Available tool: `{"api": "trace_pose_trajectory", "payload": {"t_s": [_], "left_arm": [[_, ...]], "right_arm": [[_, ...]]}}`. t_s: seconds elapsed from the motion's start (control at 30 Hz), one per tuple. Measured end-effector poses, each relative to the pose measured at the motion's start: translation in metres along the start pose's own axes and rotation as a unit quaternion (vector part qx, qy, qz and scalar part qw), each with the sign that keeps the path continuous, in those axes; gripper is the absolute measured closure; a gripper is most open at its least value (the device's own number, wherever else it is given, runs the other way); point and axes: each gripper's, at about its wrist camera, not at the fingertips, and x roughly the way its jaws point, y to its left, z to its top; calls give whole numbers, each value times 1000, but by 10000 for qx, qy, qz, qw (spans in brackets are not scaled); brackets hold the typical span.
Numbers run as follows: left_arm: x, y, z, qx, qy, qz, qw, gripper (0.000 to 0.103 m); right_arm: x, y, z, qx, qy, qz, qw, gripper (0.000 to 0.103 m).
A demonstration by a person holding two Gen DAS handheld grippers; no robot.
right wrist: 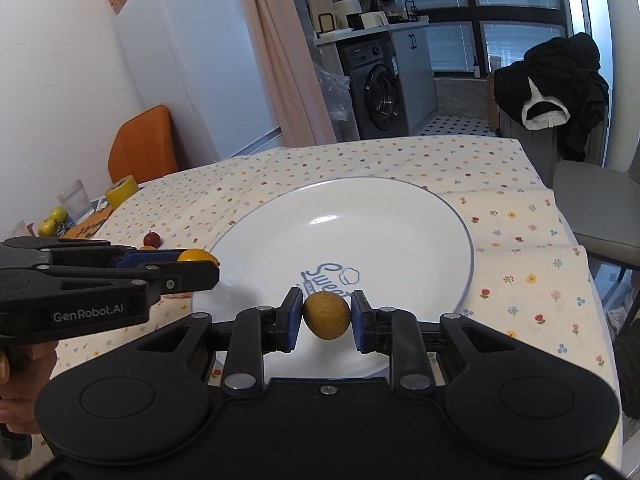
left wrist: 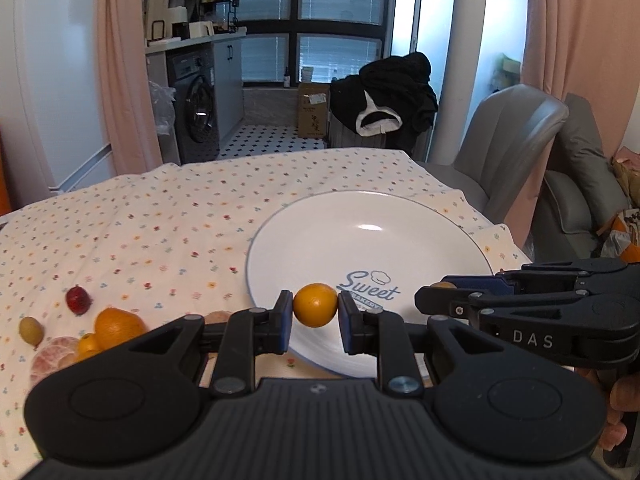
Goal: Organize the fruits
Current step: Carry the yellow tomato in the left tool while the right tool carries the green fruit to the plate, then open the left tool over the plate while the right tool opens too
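Gripping small orange [left wrist: 315, 305] in left tongs [left wrist: 313, 322], brown fruit [right wrist: 327, 315] clamped in right tongs [right wrist: 326, 320], above plate [left wrist: 420, 216]

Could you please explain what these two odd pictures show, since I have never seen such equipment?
A person holds two hand-held tools, each with a camera looking along its fingers. One picture comes from the left gripper, shut on a small orange; the other from the right gripper, shut on a brownish round fruit. Both hover over a white plate on a flowered tablecloth. More fruit lies on the cloth at the left: a larger orange, a red fruit and a greenish one.
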Motion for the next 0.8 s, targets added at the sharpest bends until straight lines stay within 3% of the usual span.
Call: {"api": "trace_pose_trajectory", "payload": {"t_s": [0.33,0.6,0.8], "left_arm": [[26,-4,-6,26,273,-120,9996,81],[25,-3,-5,-5,312,-131,9994,80],[11,6,-2,-162,195,-111,9996,76]], "right_arm": [[10,-5,-5,40,84,-53,9999,77],[6,-5,-4,88,58,-53,9999,73],[-3,0,-2,73,-136,-88,9998,56]]}}
